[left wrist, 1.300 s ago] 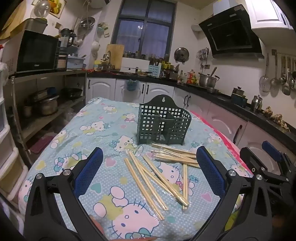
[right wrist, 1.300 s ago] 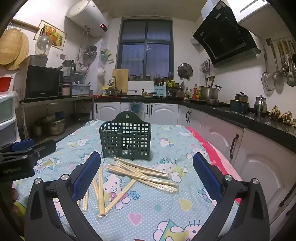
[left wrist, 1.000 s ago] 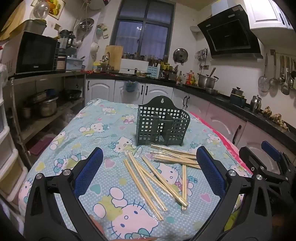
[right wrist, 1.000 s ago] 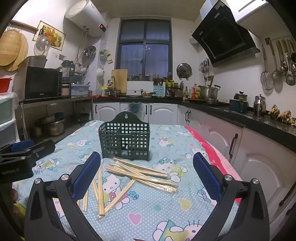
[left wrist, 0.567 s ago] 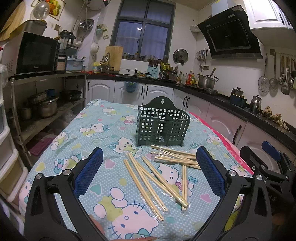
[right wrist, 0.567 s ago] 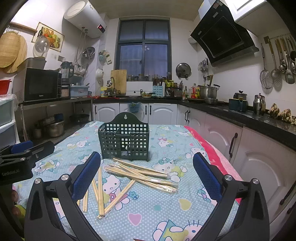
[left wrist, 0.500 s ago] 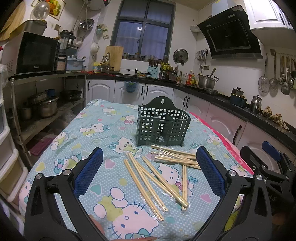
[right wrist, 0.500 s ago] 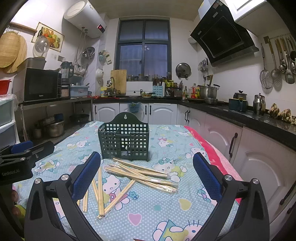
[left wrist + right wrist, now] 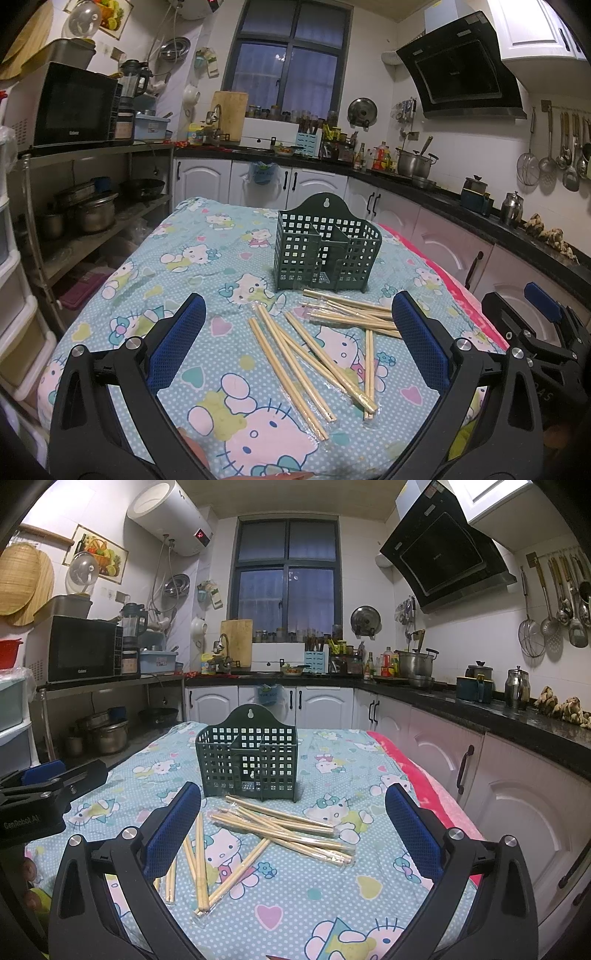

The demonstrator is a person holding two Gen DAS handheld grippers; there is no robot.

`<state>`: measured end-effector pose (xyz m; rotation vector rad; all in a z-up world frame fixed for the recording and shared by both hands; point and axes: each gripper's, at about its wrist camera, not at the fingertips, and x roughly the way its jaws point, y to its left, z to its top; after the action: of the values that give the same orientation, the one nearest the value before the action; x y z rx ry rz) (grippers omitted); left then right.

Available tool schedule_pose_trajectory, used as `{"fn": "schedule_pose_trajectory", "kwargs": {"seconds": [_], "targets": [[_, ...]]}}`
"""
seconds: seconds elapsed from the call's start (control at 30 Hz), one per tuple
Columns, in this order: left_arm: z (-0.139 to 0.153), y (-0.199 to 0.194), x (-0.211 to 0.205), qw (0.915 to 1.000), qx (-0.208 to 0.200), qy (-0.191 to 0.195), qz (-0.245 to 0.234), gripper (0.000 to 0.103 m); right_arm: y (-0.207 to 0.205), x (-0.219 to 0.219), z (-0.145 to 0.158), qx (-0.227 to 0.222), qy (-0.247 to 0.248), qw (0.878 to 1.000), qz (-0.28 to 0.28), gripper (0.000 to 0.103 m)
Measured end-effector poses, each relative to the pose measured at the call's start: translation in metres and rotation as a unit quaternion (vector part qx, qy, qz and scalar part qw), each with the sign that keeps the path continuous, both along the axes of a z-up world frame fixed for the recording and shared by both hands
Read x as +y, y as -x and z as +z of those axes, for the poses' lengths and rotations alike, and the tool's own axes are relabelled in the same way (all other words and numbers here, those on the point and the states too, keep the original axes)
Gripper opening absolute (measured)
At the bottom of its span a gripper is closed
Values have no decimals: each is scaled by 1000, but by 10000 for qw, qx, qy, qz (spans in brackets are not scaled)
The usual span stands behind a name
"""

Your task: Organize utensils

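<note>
Chopsticks [image 9: 325,343] are seen scattered loose on the cartoon-print cloth [image 9: 207,254] of the tabletop, just in front of the dark green slotted holder [image 9: 327,251], whose divided compartments are seen bare through the lattice. Left claw [image 9: 295,343] and right claw [image 9: 291,827] are both held spread wide above the sticks, nothing pinched.
</note>
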<state>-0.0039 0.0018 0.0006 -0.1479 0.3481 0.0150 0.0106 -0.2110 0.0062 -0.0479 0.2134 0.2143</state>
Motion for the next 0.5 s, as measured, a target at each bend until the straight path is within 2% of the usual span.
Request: {"fn": "schedule_pose_trajectory", "kwargs": {"seconds": [0.5], "targets": [[0, 0, 0, 10000, -1, 2, 3, 93, 0, 1, 0, -1, -17, 10000, -7, 97]]}}
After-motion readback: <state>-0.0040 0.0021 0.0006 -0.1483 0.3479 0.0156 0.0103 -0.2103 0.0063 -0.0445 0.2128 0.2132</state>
